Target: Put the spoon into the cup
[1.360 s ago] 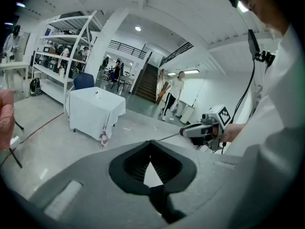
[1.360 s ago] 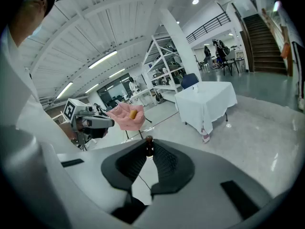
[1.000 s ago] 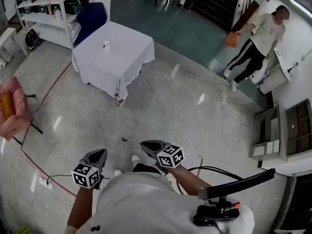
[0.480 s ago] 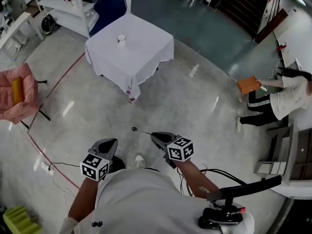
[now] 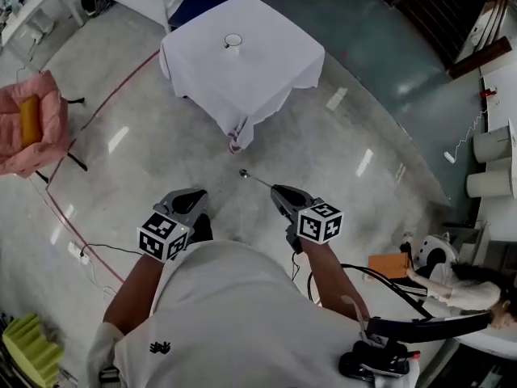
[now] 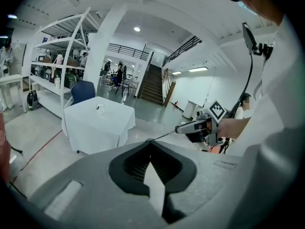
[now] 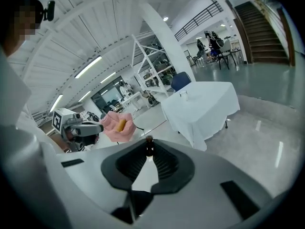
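The right tool (image 5: 279, 191) pinched the spoon (image 5: 254, 178) by its handle, bowl forward, above the floor. The left tool (image 5: 192, 196) was pressed together, empty. The cup (image 5: 233, 41) stood on the white-draped table (image 5: 258, 79), well apart from both.

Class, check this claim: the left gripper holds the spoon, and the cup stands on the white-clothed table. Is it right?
Not quite. The right gripper holds the spoon, as the head view shows; the left gripper is shut on nothing. The cup does stand on the white-clothed table.
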A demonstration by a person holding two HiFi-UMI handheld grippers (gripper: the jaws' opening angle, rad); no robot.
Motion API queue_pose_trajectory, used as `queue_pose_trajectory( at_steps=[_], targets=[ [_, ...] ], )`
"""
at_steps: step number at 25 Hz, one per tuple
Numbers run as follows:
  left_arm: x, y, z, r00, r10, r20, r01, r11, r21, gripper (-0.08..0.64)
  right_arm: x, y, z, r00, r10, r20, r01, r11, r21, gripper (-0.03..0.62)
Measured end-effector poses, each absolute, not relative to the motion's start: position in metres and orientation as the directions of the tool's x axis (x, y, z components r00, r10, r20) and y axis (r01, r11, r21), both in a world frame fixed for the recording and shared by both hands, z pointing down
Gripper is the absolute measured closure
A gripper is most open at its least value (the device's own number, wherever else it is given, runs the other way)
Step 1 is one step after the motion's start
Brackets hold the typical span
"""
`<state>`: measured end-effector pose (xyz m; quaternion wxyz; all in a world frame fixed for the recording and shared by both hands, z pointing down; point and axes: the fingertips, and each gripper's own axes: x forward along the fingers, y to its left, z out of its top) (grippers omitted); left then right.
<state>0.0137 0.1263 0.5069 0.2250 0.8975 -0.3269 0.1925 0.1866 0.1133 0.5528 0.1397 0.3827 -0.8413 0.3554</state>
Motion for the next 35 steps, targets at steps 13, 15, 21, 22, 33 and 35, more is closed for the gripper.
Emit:
queue_pose_trajectory(
  at_steps=[13, 15, 21, 22, 33, 35],
  targets=[
    [-0.069, -0.039, 0.491, 0.739, -0.488, 0.465, -0.648, -0.706, 0.288, 0.549, 0.134, -0.097, 0.536, -0.594, -0.606, 0.530, -0.804, 0.412, -0.429, 0.546],
    [-0.075, -0.060, 0.493, 0.729, -0.505, 0.462, -0.664, -0.684, 0.301, 0.549, 0.136, -0.128, 0.539, -0.589, -0.602, 0.539, -0.808, 0.410, -0.424, 0.546],
    [-0.085, -0.135, 0.491, 0.662, -0.582, 0.472, -0.739, -0.613, 0.280, 0.549, 0.141, -0.237, 0.553, -0.616, -0.558, 0.555, -0.787, 0.441, -0.430, 0.546],
    [-0.085, -0.148, 0.487, 0.649, -0.597, 0.471, -0.750, -0.604, 0.270, 0.549, 0.142, -0.257, 0.554, -0.622, -0.549, 0.559, -0.783, 0.451, -0.429, 0.546],
    [-0.065, -0.278, 0.471, 0.516, -0.702, 0.491, -0.854, -0.468, 0.228, 0.549, 0.157, -0.451, 0.590, -0.657, -0.437, 0.614, -0.741, 0.522, -0.422, 0.546],
    [-0.063, -0.292, 0.471, 0.490, -0.713, 0.501, -0.869, -0.442, 0.221, 0.549, 0.158, -0.475, 0.602, -0.660, -0.414, 0.627, -0.736, 0.524, -0.429, 0.546]
  ],
)
